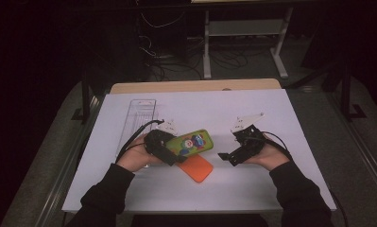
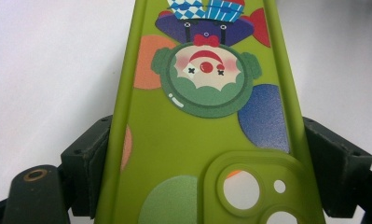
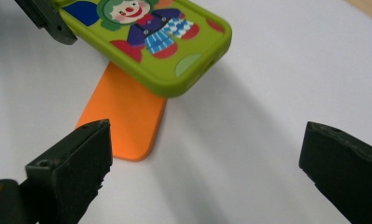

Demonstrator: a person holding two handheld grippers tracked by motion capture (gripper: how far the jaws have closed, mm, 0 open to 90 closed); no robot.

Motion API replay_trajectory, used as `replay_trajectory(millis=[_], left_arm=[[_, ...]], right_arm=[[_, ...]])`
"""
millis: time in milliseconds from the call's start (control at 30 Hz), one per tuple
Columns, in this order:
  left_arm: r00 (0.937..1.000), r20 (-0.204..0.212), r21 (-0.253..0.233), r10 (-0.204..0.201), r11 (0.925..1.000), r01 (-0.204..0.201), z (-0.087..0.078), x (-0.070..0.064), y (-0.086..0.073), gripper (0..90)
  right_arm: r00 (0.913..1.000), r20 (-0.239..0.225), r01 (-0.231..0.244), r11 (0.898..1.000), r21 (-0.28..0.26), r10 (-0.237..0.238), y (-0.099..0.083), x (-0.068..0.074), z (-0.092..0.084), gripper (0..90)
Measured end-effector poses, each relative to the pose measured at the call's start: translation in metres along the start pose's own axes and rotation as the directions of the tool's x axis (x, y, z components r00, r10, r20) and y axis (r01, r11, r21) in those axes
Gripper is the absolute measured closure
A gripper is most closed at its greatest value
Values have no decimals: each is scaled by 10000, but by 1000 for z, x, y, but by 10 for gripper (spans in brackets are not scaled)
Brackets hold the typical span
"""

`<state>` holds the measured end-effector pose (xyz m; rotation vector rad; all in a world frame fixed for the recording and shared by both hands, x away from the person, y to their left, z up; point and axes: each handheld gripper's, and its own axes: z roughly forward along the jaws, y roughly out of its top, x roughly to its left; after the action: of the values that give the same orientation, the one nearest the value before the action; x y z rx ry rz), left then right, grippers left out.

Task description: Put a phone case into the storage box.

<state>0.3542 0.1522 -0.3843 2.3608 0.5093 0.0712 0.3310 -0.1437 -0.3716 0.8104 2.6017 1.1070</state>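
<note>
Left gripper [image 1: 176, 153] clamps both long edges of a green phone case [image 2: 207, 135] near its camera cutout, holding it lifted just above the table. Printed on the case is a clown with coloured spots. Right gripper [image 1: 224, 156] hangs close by on the other side, its jaws spread wide with nothing between them, pointing toward the case's free end. Under the green case, partly covered by it, an orange phone case [image 3: 123, 114] lies flat on the white table [image 1: 252, 189]. Farther back, on the left side, a clear plastic tray [image 1: 141, 113] rests on the same surface.
</note>
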Motion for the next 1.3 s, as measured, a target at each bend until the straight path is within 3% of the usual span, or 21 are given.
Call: replay_trajectory(millis=[133, 233, 300, 333, 467, 500, 633, 700, 767, 800, 900, 933, 1133, 1167, 1300], left_arm=[[9994, -313, 85, -145, 9999, 147, 0, -1, 1, 150], [9969, -535, 112, -581, 9982, 588, -3, 0, 3, 150], [9975, -527, 159, -468, 9987, 477, -4, 1, 3, 150], [9962, -534, -39, -686, 9976, 685, -4, -1, 4, 150], [9938, -723, -67, -841, 9965, 838, -5, 0, 5, 150], [9923, -734, -121, -993, 9950, 987, -5, -1, 5, 150], [9939, -699, -27, -849, 9964, 849, -8, 0, 6, 150], [9920, -641, -249, -1091, 9939, 1078, -8, -2, 7, 150], [9920, -690, -203, -1058, 9943, 1047, -9, -2, 7, 150], [9893, -711, -378, -1270, 9915, 1246, -7, -3, 7, 150], [9887, -710, -367, -1318, 9909, 1295, -7, -2, 7, 150], [9909, -745, -149, -1123, 9936, 1115, -8, -1, 7, 150], [9904, -817, -106, -1118, 9937, 1113, -8, -1, 6, 150], [9908, -809, -84, -1086, 9941, 1083, -8, -1, 6, 150], [9913, -788, -86, -1052, 9945, 1048, -8, -1, 6, 150]], right_arm=[[9990, 32, -451, 9989, -98, 452, -6, 0, 1, 13], [9939, 251, -1067, 9936, -356, 1077, -17, 3, 1, 13], [9932, 352, -1096, 9932, -402, 1111, -19, 3, 1, 13], [9872, 465, -1493, 9864, -687, 1526, -24, 5, 2, 13], [9786, 654, -1868, 9754, -1171, 1953, -29, 7, 4, 17], [9714, 826, -2101, 9677, -1397, 2228, -30, 9, 6, 22], [9707, 877, -2077, 9646, -1628, 2238, -31, 10, 10, 29], [9698, 835, -2132, 9625, -1675, 2293, -31, 10, 14, 29], [9689, 832, -2163, 9610, -1723, 2330, -31, 10, 16, 28], [9704, 898, -2070, 9637, -1685, 2242, -31, 11, 17, 28], [9720, 947, -1970, 9653, -1715, 2152, -30, 13, 20, 32], [9744, 1112, -1747, 9692, -1738, 1956, -30, 14, 22, 34], [9743, 1604, -1316, 9772, -1664, 1585, -30, 18, 26, 33], [9740, 1885, -951, 9822, -1621, 1254, -30, 19, 26, 33], [9726, 2159, -511, 9854, -1622, 860, -30, 22, 26, 29]])
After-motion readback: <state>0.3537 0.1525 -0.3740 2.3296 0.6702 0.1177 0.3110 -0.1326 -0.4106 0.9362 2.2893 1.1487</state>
